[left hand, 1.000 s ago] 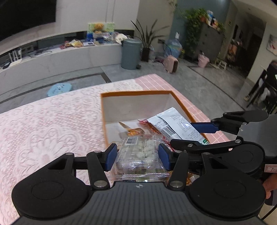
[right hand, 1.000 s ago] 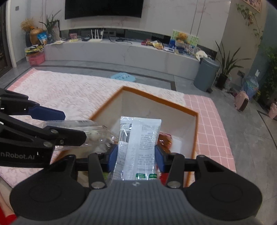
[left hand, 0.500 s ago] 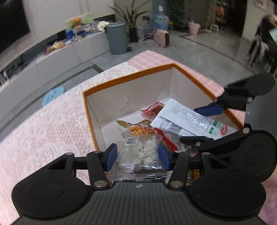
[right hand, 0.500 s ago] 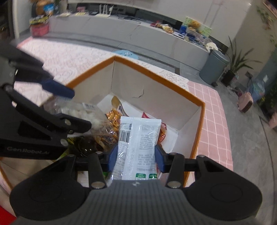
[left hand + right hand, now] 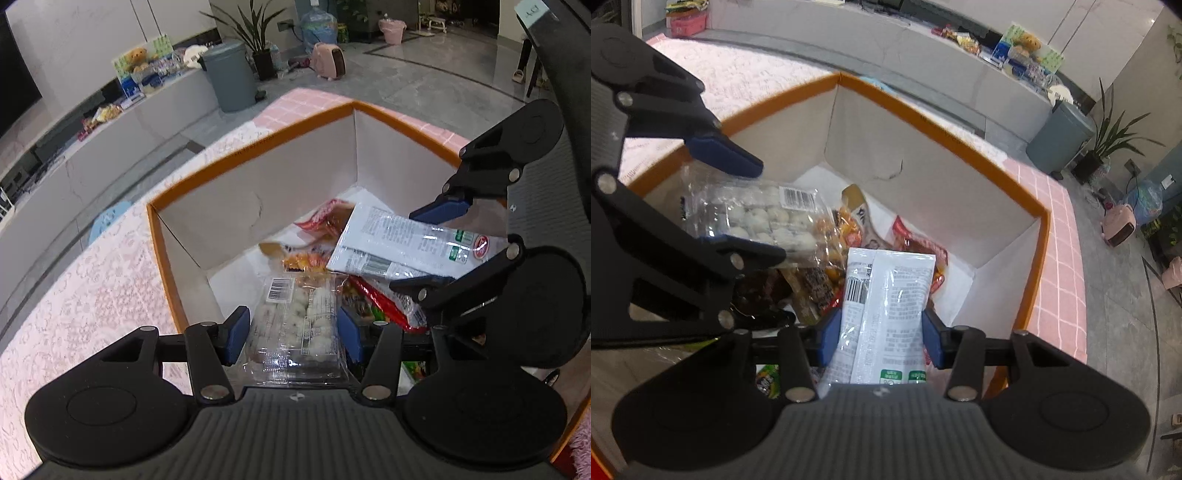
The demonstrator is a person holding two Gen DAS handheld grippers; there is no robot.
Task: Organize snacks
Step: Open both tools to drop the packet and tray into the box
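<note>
Left claw (image 5: 291, 328) clamps a clear tray of white round snacks (image 5: 299, 325); right claw (image 5: 882, 332) clamps a white sachet (image 5: 886, 306). Both packs hang inside the orange-rimmed box (image 5: 960, 136), above loose snacks (image 5: 834, 229) lying just ahead of the claws. Each pack's long axis runs forward from its claw, pointing down toward the far wall. Risk: released together, the sachet may slide onto the tray or crush snacks beneath.

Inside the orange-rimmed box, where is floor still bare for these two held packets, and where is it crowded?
Bare white floor lies along the box's left wall toward its far-left corner, and at the far-right corner past the red packet. The middle and near side are piled with snacks, beneath the clear tray packet and the white packet.
</note>
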